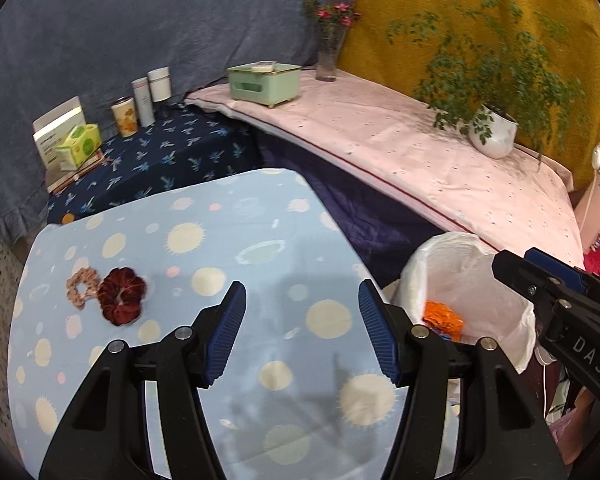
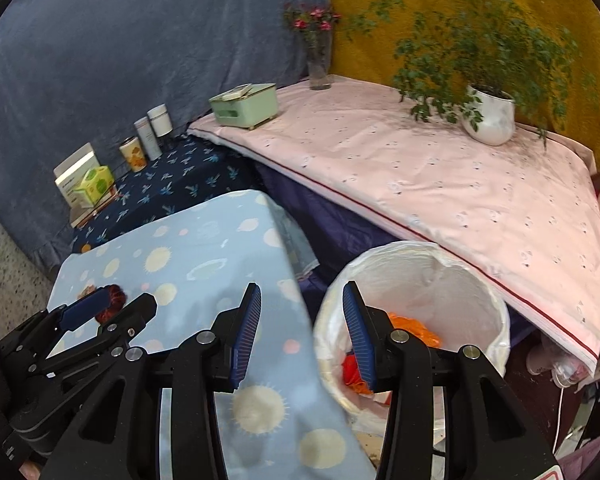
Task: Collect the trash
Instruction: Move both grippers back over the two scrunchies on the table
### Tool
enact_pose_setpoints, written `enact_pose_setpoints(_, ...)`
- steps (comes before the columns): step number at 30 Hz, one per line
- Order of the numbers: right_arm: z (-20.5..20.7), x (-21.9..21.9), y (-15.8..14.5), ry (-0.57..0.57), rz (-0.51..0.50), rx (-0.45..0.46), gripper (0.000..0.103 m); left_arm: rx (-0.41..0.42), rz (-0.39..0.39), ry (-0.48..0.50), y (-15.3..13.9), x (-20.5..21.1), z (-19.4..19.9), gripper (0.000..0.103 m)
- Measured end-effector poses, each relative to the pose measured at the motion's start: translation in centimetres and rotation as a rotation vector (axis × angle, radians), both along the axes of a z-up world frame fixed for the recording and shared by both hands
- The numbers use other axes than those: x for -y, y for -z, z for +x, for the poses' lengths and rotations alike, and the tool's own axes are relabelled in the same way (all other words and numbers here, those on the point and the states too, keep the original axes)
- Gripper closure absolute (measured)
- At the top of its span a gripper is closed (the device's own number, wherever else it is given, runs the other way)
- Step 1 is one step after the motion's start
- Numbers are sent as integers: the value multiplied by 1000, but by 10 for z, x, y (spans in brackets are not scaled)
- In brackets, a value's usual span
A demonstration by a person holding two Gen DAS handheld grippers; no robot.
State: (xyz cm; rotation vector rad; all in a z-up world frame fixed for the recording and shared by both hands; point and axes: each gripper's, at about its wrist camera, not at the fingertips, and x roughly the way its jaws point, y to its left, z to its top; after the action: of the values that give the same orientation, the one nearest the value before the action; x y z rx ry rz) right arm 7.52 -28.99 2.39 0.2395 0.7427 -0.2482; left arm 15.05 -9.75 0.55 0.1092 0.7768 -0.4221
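A bin lined with a white bag (image 1: 472,280) (image 2: 420,276) stands right of the light-blue table (image 1: 204,248) (image 2: 204,248). Orange and red crumpled trash (image 1: 444,318) (image 2: 414,328) lies inside it. My left gripper (image 1: 302,332) is open and empty above the table's front part. My right gripper (image 2: 302,334) is open and empty, straddling the table edge and the bin's left rim; it also shows in the left wrist view (image 1: 548,288). A dark red scrunchie (image 1: 121,296) (image 2: 114,298) and a pale pink scrunchie (image 1: 82,286) lie on the table's left.
A dark-blue patterned shelf (image 1: 168,156) holds boxes (image 1: 74,140) and cans (image 1: 124,116). A pink-covered bench (image 1: 420,152) behind the bin carries a green box (image 1: 264,82), a flower vase (image 1: 328,56) and a potted plant (image 1: 494,132).
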Motion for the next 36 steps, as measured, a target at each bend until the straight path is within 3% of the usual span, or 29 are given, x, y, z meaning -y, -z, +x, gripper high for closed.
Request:
enact_pose_setpoints(22,91,-186,35,-314,-41,-94,61,-82,20,-350,48,-207,64,47)
enact_pose_setpoints(28,122,-231,62,-381,-38,-141,61,-126,27,-438,69,-258,90,47)
enact_pose_setpoints(32,144,-248,83,-399,-15,-174,61,-172,-7,-472,83,-281,114,47)
enact_pose_setpoints(36,169,-264,105,-410,9,-211,61,-214,-36,-498,99,-292,141,38)
